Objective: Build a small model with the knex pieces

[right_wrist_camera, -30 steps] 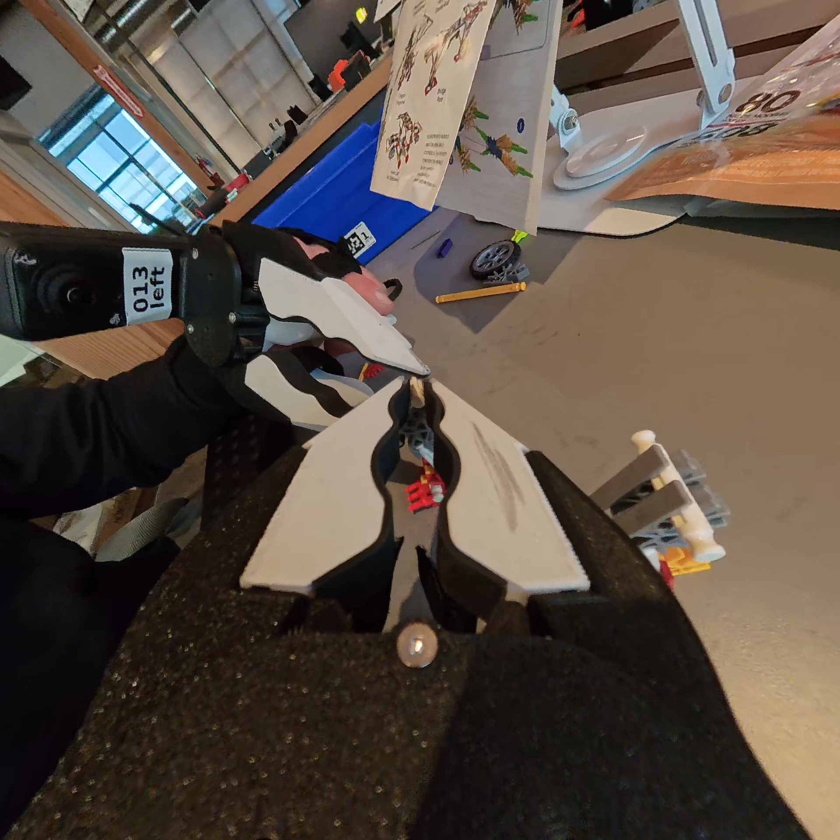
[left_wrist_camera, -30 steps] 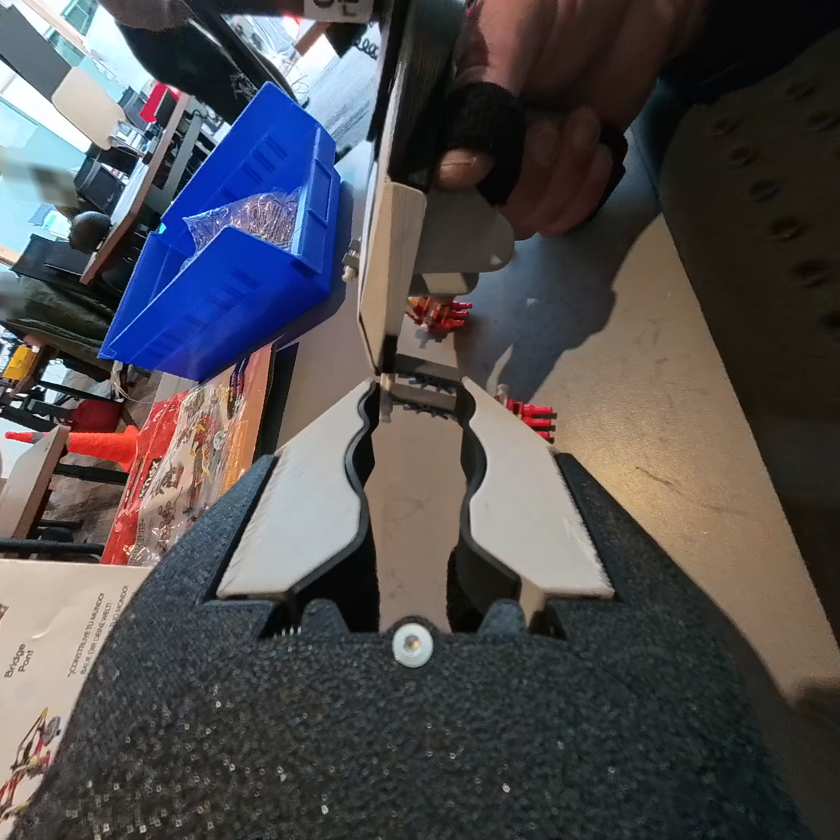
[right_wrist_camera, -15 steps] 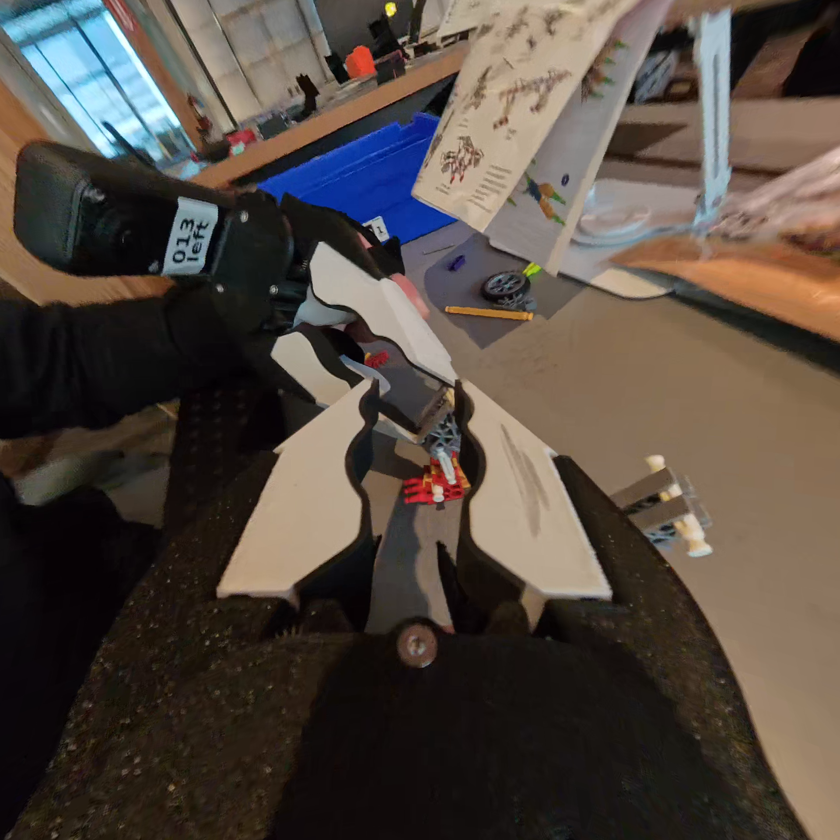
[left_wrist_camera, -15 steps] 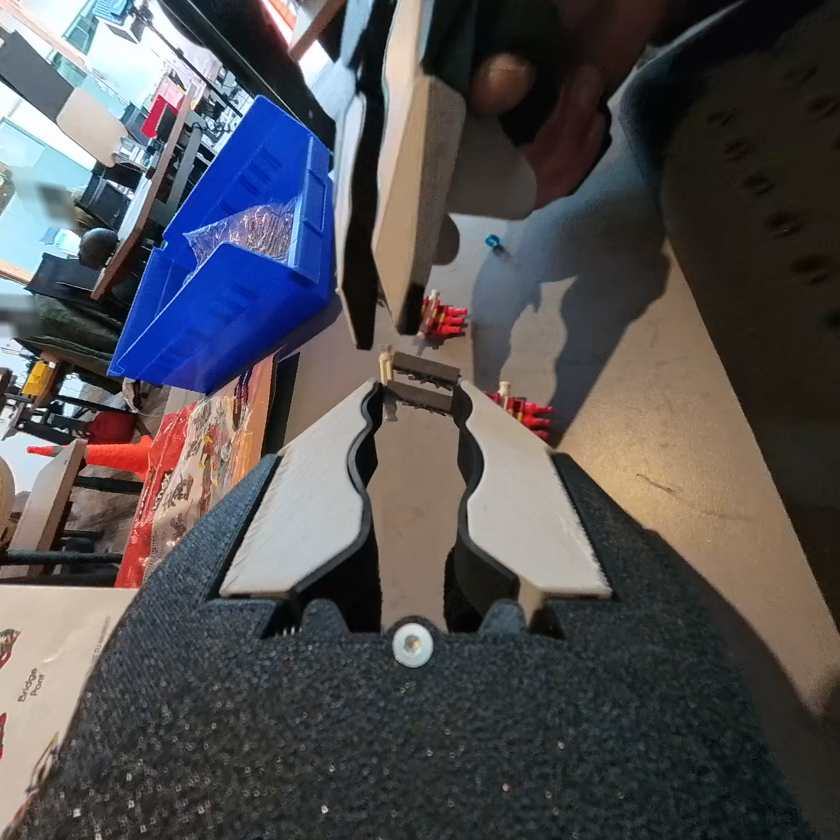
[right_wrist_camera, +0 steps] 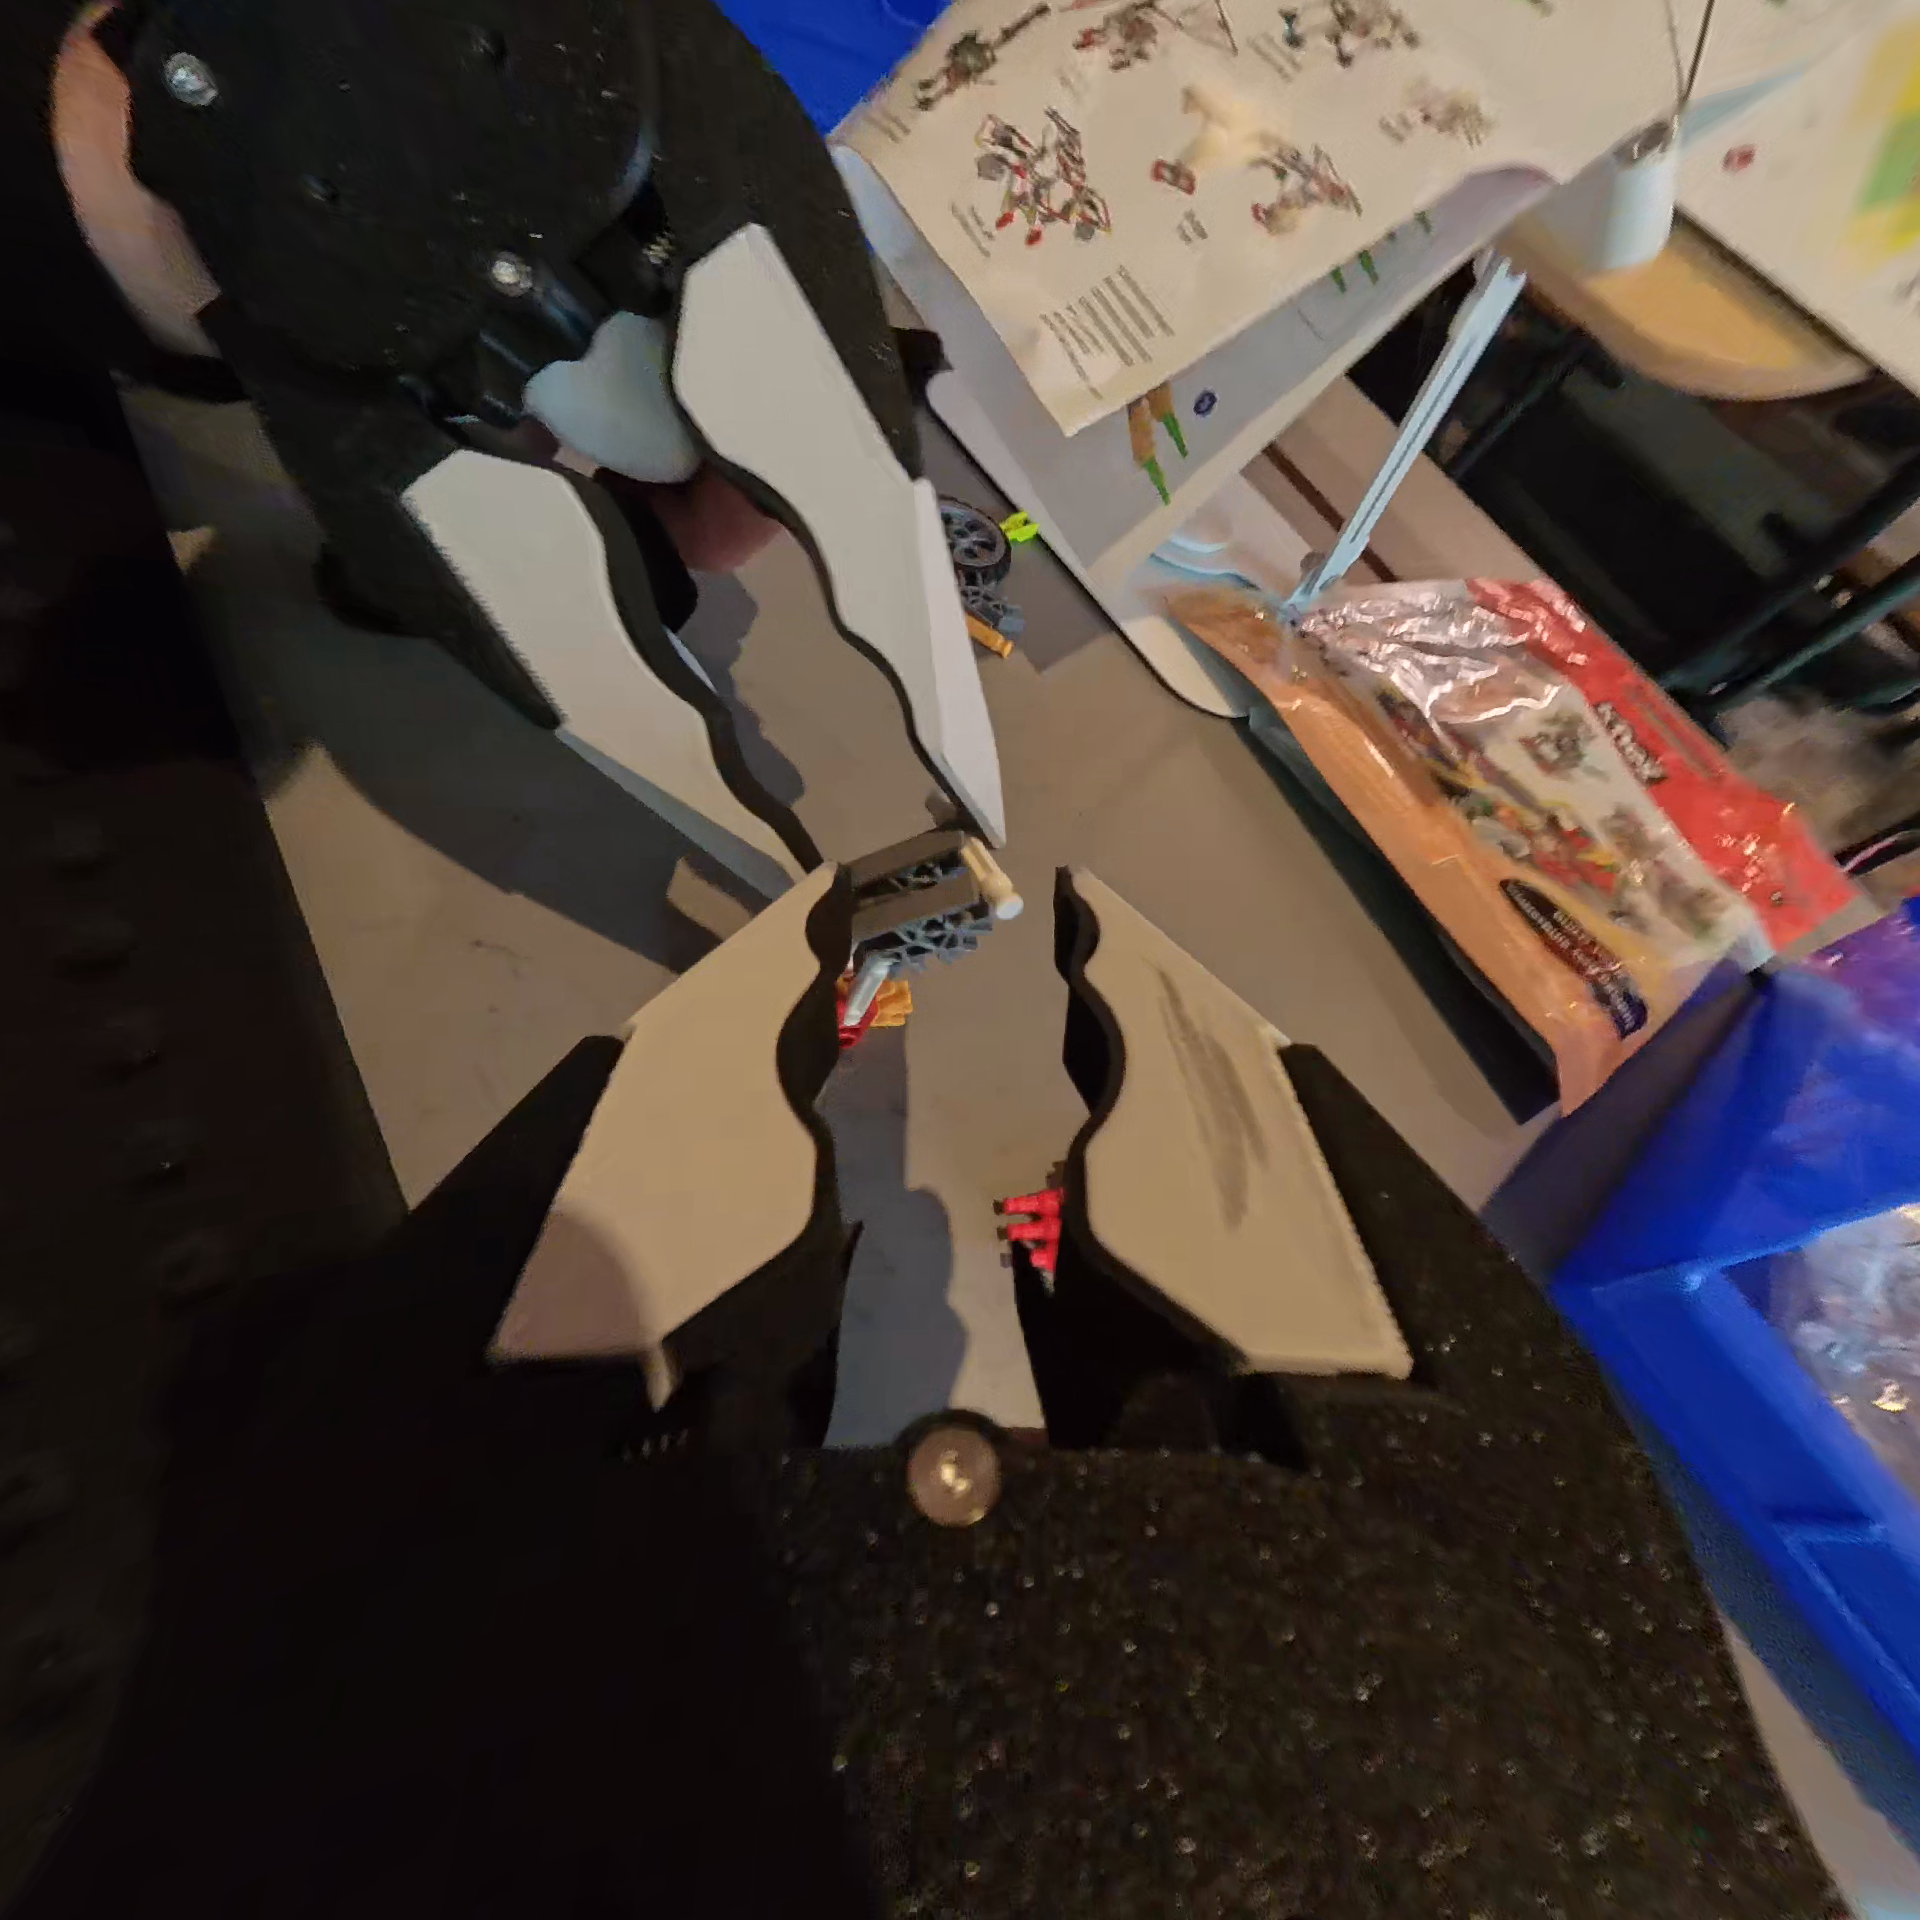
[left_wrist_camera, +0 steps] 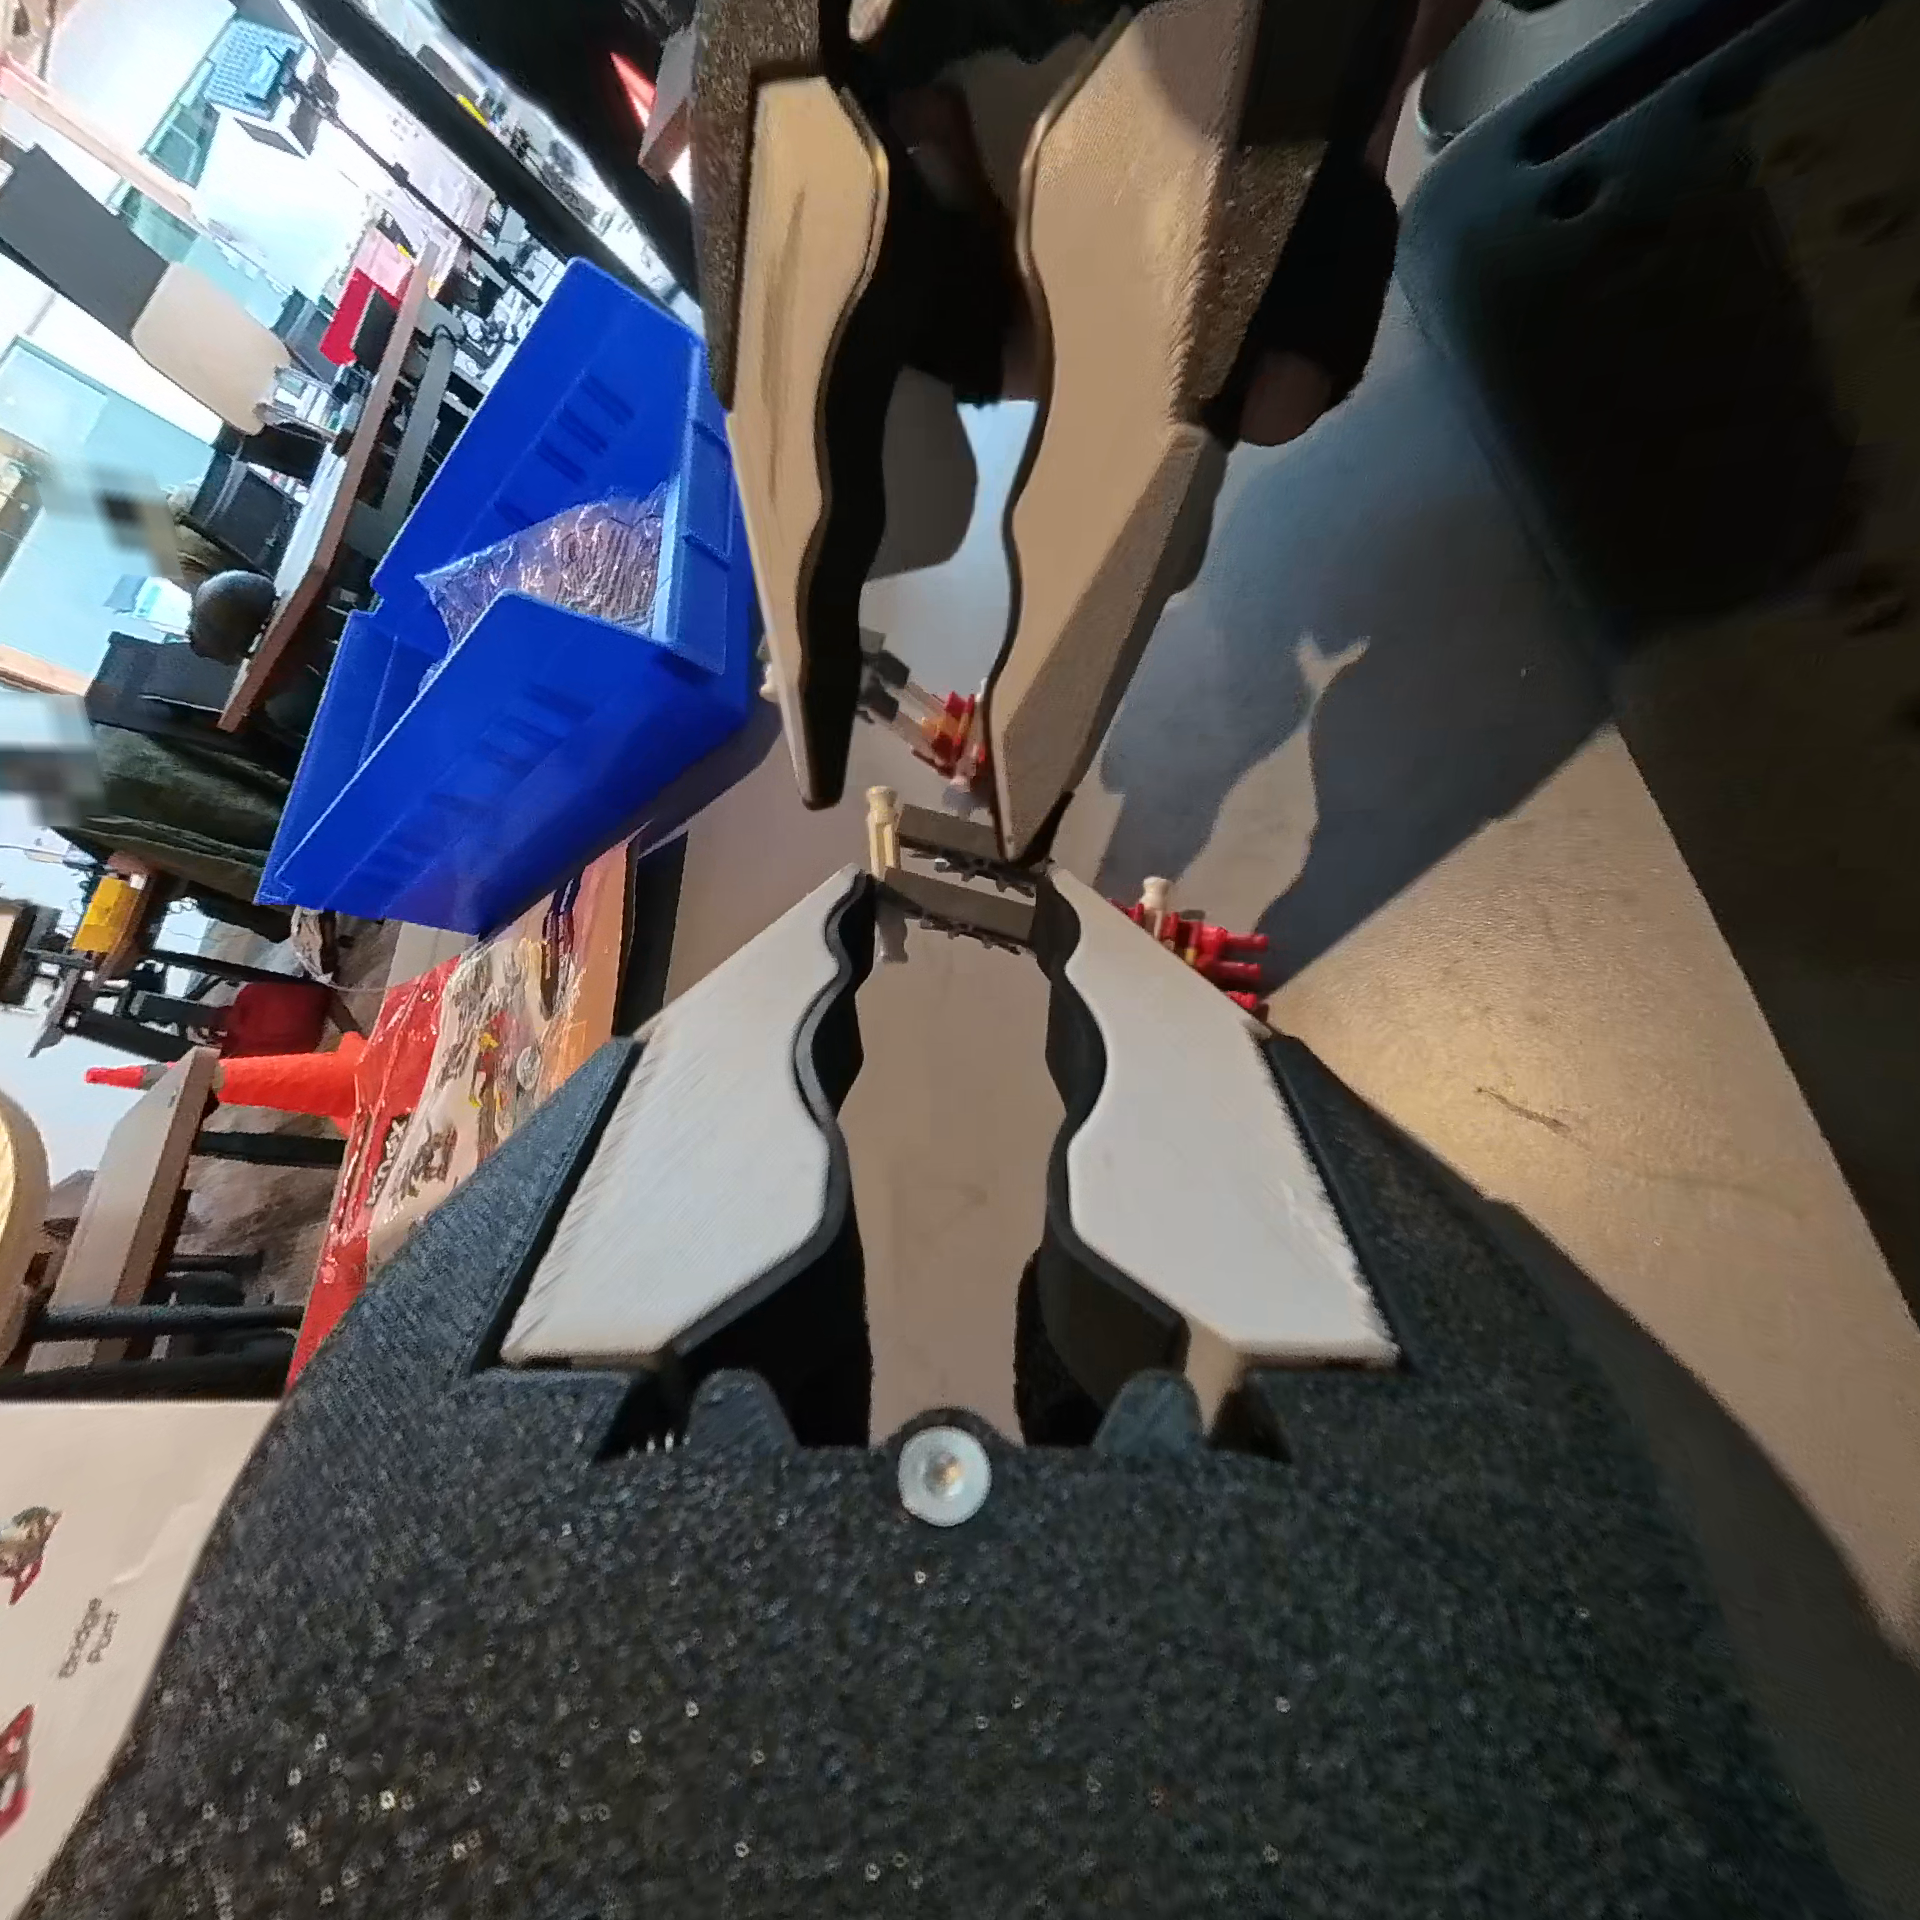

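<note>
My left gripper is shut on a small grey construction-toy assembly with a white rod at one side, held just above the grey table. My right gripper is open and empty, tip to tip with the left one. In the left wrist view the right gripper comes down from above, and one of its fingertips touches the grey assembly. In the right wrist view the left gripper reaches in from the upper left with the grey assembly between its tips.
Red toy pieces lie on the table beside the grippers, with another red piece and a yellow-red piece. A blue bin holds a plastic bag. A toy packaging bag, an instruction sheet and a wheel stand around. Only a small space, under 4 cm, lies between the two pairs of fingers. Between my left fingertips and the red piece there is roughly 8 centimetres.
My right gripper has opened wide, let go of the grey assembly and swung round to face the left gripper. My left gripper has kept hold of the assembly.
</note>
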### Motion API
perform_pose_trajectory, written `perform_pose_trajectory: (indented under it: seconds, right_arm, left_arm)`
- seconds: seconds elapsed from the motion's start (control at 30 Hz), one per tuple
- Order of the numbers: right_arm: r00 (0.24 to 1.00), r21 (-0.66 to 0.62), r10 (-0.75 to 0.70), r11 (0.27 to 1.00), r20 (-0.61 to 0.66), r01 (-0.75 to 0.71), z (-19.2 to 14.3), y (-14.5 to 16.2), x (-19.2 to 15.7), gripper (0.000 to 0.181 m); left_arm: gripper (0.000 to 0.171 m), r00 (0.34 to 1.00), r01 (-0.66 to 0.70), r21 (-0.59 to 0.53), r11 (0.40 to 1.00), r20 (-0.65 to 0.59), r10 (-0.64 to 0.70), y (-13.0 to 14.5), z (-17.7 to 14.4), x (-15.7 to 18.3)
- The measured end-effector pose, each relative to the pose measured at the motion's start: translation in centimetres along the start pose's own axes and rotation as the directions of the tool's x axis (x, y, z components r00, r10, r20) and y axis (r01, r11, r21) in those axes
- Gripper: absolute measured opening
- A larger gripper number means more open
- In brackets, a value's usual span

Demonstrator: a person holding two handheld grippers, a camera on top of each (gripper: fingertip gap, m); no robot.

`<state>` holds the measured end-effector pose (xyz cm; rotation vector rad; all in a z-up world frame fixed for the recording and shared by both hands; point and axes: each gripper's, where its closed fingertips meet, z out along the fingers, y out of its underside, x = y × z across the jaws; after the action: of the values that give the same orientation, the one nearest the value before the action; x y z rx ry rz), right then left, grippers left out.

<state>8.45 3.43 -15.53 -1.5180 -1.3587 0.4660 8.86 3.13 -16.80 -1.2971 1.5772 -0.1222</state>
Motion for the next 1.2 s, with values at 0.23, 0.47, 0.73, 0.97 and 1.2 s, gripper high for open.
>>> perform_pose_trajectory:
  seconds: [0.23,0.47,0.73,0.97,1.2]
  right_arm:
    - [0.989,-0.051,-0.140,0.989,-0.045,0.137,0.0,0.5,0.0,0.029]
    - [0.990,-0.028,-0.123,0.992,-0.062,0.122,0.0,0.6,0.0,0.026]
    - [0.994,-0.009,-0.097,0.995,-0.058,0.097,0.1,0.5,0.0,0.026]
    - [0.996,0.005,-0.079,0.997,-0.046,0.079,0.1,0.5,0.0,0.025]
    - [0.996,0.015,-0.074,0.997,-0.043,0.074,0.1,0.4,0.1,0.024]
  left_arm:
    - [0.030,1.000,-0.013,0.007,1.000,-0.012,0.013,-0.1,0.3,0.0]
    - [0.032,1.000,0.005,0.008,1.000,-0.008,-0.004,0.0,0.4,-0.1]
    - [0.045,0.998,0.053,-0.002,0.999,0.018,-0.053,0.4,0.1,-0.9]
    - [0.040,0.994,0.109,-0.005,0.994,-0.032,-0.109,0.9,-0.7,-0.8]
    - [0.019,0.990,0.135,0.012,0.991,-0.044,-0.134,1.0,-0.8,-1.2]
